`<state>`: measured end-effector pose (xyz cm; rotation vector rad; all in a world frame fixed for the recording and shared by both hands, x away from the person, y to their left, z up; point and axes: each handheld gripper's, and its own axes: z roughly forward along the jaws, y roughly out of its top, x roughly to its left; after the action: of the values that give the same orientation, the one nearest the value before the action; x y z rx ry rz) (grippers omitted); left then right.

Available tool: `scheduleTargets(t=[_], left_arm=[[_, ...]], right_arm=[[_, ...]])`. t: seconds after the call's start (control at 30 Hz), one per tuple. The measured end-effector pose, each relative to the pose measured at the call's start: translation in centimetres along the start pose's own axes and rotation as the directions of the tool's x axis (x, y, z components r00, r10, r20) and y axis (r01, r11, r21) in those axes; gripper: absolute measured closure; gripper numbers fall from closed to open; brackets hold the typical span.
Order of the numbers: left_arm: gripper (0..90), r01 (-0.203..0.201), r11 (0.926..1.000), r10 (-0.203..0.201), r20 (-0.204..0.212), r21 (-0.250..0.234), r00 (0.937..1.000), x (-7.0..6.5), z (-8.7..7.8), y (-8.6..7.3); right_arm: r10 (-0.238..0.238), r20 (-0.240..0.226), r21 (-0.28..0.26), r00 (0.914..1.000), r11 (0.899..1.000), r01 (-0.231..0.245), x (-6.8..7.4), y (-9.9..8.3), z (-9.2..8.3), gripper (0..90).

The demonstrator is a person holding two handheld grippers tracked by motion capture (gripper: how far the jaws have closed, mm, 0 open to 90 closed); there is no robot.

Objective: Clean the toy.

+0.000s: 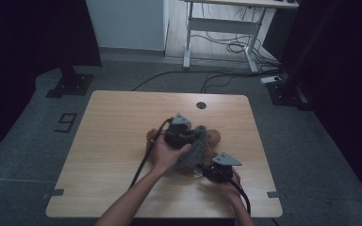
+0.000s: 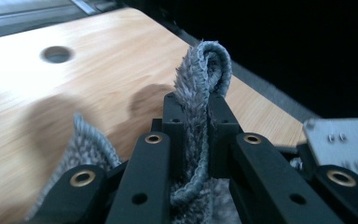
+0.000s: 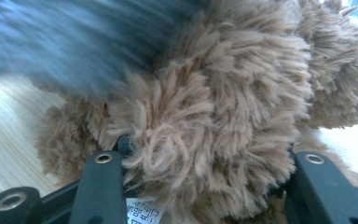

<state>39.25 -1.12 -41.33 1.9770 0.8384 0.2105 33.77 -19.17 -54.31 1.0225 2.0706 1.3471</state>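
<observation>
blurred: grey cloth (image 3: 60,42) in right gripper view | hidden: plush toy (image 1: 213,137) mostly under cloth, hands

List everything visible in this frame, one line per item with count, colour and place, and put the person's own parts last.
table: one, light wood, centre of the high view, with a round hole near its far edge
plush toy: one, brown and shaggy, on the table between the hands, white tag at its base
fuzzy cloth: one, grey, draped over the toy, a fold raised
desk frame: one, white, on the floor beyond the table
cables: several, black, on the floor under the desk
left gripper: one, black, fingers pinching the cloth fold
right gripper: one, black, fingers either side of the toy
forearms: two, entering from the bottom edge
</observation>
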Motion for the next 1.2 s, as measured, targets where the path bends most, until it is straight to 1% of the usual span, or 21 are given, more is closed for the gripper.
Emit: scheduleTargets(t=[0.07,0.13,0.17,0.23,0.27,0.3,0.33,0.4,0.43,0.5,0.6,0.7,0.73,0.8,0.9,0.97,1.0,1.03,1.1,1.17,1.2], left_arm=[[80.1,-0.065,0.9966,0.067,-0.045,0.051,0.9967,-0.9,2.3,0.4],[79.9,-0.103,0.9886,0.113,-0.088,0.109,0.9897,-0.8,4.0,0.2],[79.8,-0.101,0.9857,0.114,-0.093,0.135,0.9890,-0.4,4.5,-0.1],[79.8,-0.065,0.9898,0.078,-0.093,0.126,0.9926,0.8,4.5,-1.0],[79.8,-0.026,0.9938,0.035,-0.084,0.108,0.9959,1.5,4.1,-1.3],[79.8,-0.004,0.9950,0.012,-0.080,0.100,0.9967,2.1,3.7,-1.5],[79.8,0.012,0.9958,-0.002,-0.101,0.091,0.9949,2.8,3.0,-1.6],[79.7,-0.028,0.9926,0.054,-0.217,0.118,0.9747,4.5,1.3,-2.1],[79.7,-0.015,0.9926,0.042,-0.228,0.121,0.9728,5.4,0.5,-2.5],[79.7,0.040,0.9958,-0.024,-0.194,0.082,0.9806,6.8,-1.2,-3.5],[79.7,0.068,0.9973,-0.060,-0.219,0.028,0.9739,8.5,-4.3,-5.6],[79.8,0.128,0.9916,-0.129,-0.202,-0.018,0.9709,10.2,-6.2,-7.5],[79.8,0.141,0.9895,-0.144,-0.214,-0.030,0.9662,10.7,-6.8,-8.0],[79.9,0.123,0.9920,-0.127,-0.265,-0.029,0.9560,11.2,-7.5,-8.6],[80.0,0.122,0.9924,-0.121,-0.304,-0.015,0.9451,11.7,-7.9,-9.1],[80.1,0.112,0.9932,-0.091,-0.369,0.034,0.9249,12.2,-7.8,-9.6],[80.2,0.127,0.9899,-0.094,-0.387,0.063,0.9173,12.7,-7.7,-10.0],[80.1,0.153,0.9843,-0.109,-0.385,0.087,0.9165,13.3,-7.6,-10.4],[79.9,0.209,0.9743,-0.165,-0.361,0.085,0.9180,14.2,-7.7,-11.0],[80.0,0.224,0.9729,-0.194,-0.333,0.056,0.9229,14.2,-8.1,-10.8],[80.0,0.209,0.9770,-0.185,-0.324,0.041,0.9277,13.7,-8.4,-10.2]], right_arm=[[-0.001,-0.001,-0.002,1.0000,1.000,0.001,0.0,0.0,0.0,48.9],[0.000,-0.002,0.000,1.0000,1.000,0.000,0.0,-0.1,-0.1,48.8],[-0.001,-0.001,0.002,1.0000,1.000,0.001,0.0,-0.1,-0.1,48.8],[-0.004,-0.002,0.005,1.0000,1.000,0.004,0.0,-0.1,-0.1,48.8],[-0.006,-0.002,0.006,1.0000,1.000,0.006,0.0,-0.1,-0.1,48.8],[-0.009,-0.002,0.006,1.0000,1.000,0.009,0.0,-0.1,0.0,48.8],[-0.009,-0.001,0.005,1.0000,1.000,0.009,0.0,-0.1,0.0,48.8],[-0.005,-0.001,0.003,1.0000,1.000,0.005,0.0,0.0,0.0,48.8],[-0.004,-0.001,0.002,1.0000,1.000,0.004,0.0,0.0,0.0,48.8],[-0.009,0.001,0.003,1.0000,1.000,0.009,0.1,0.0,0.0,48.7],[-0.005,0.003,0.002,1.0000,1.000,0.005,0.1,0.0,0.0,48.7],[0.001,0.000,-0.001,1.0000,1.000,-0.001,0.1,0.0,0.0,48.6],[0.002,-0.001,-0.002,1.0000,1.000,-0.002,0.1,0.0,0.1,48.6],[0.007,0.006,-0.004,1.0000,1.000,-0.007,0.3,0.0,0.1,48.7],[0.012,0.006,-0.004,0.9999,1.000,-0.012,0.3,0.0,0.1,48.7],[0.014,0.003,-0.005,0.9999,1.000,-0.014,0.2,0.0,0.1,48.7],[0.017,0.002,-0.005,0.9998,1.000,-0.017,0.1,0.0,0.1,48.7],[0.019,0.001,-0.002,0.9998,1.000,-0.019,0.1,0.0,0.1,48.8],[0.022,-0.002,-0.002,0.9997,1.000,-0.022,0.0,0.0,0.1,48.7],[0.021,-0.003,-0.002,0.9998,1.000,-0.021,0.0,0.0,0.1,48.8],[0.020,-0.003,-0.002,0.9998,1.000,-0.020,0.0,0.0,0.1,48.8]])
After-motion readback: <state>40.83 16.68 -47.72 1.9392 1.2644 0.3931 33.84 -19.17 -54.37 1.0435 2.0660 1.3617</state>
